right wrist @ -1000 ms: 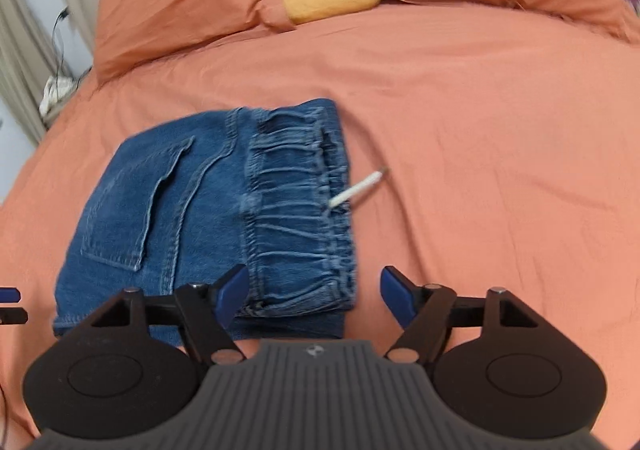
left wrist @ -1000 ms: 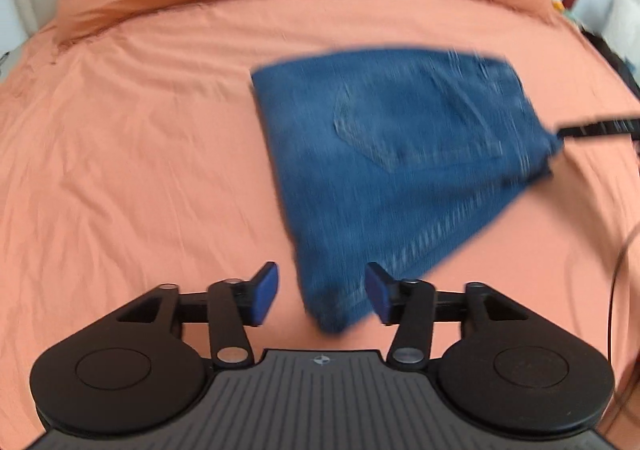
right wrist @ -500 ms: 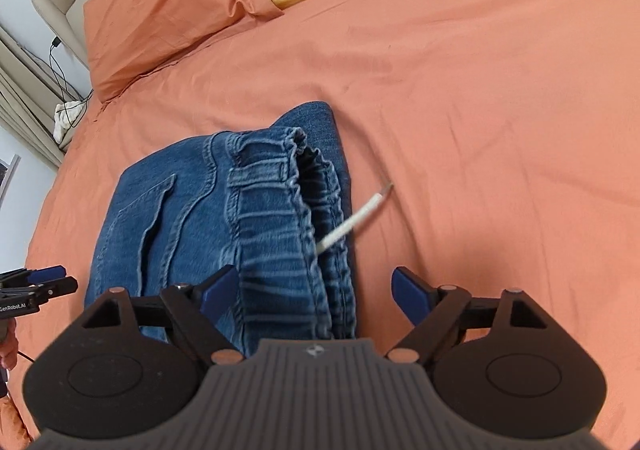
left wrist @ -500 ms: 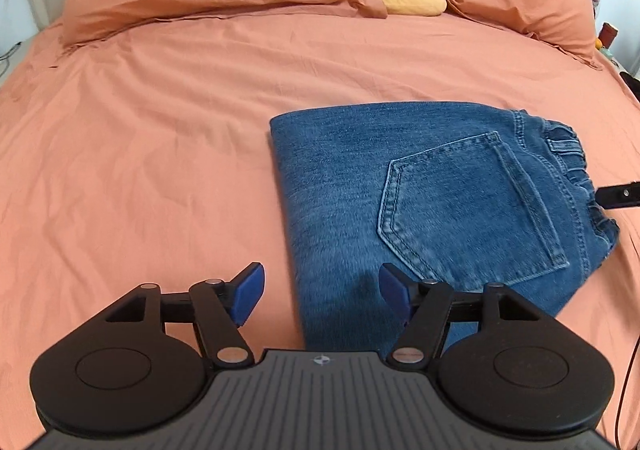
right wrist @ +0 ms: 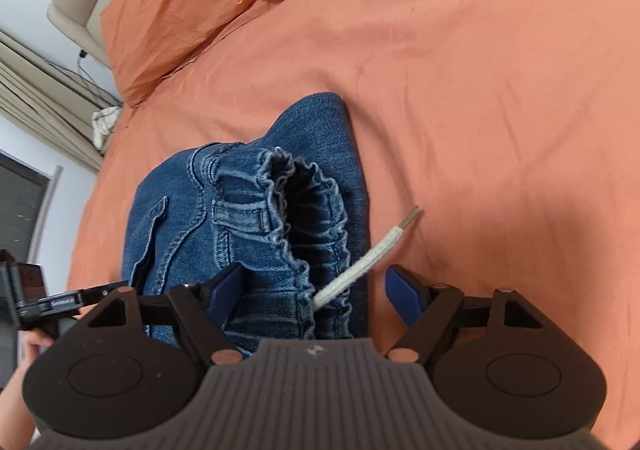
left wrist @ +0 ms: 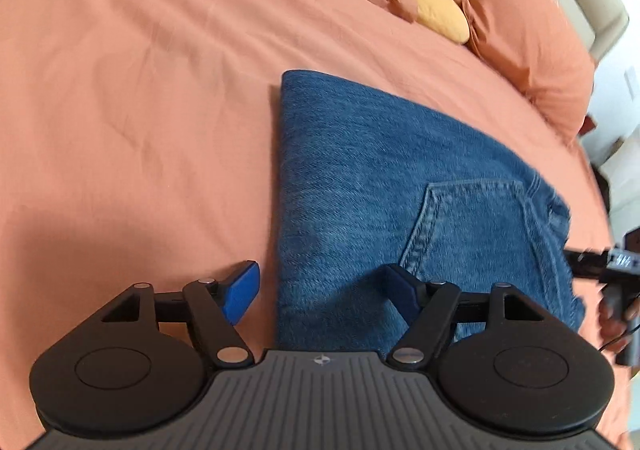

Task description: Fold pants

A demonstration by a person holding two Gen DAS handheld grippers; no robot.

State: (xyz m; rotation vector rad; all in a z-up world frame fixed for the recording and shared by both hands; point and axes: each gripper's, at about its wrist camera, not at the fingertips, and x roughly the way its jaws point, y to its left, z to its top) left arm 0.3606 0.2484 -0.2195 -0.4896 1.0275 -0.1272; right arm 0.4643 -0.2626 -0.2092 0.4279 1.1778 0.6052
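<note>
- The folded jeans (left wrist: 380, 177), centre frame on the orange bed (left wrist: 140, 109), have been released.
- Left claw (left wrist: 322, 286) is opening over the folded edge; right claw (right wrist: 310, 286) is closing around the waistband (right wrist: 304, 209), unclamped.
- Another fold seems imminent.

Two hand-held grippers in black plastic with blue pads

The left gripper (left wrist: 322, 288) and the right gripper (right wrist: 310, 288) look the same: a grey ribbed body with a small round logo at its front edge, two black round discs at the sides, and black link arms with silver and copper-coloured screws. Each finger ends in a flat blue pad (left wrist: 240, 292). A black bar with small white letters (right wrist: 66, 300) sticks out from the left one.
</note>
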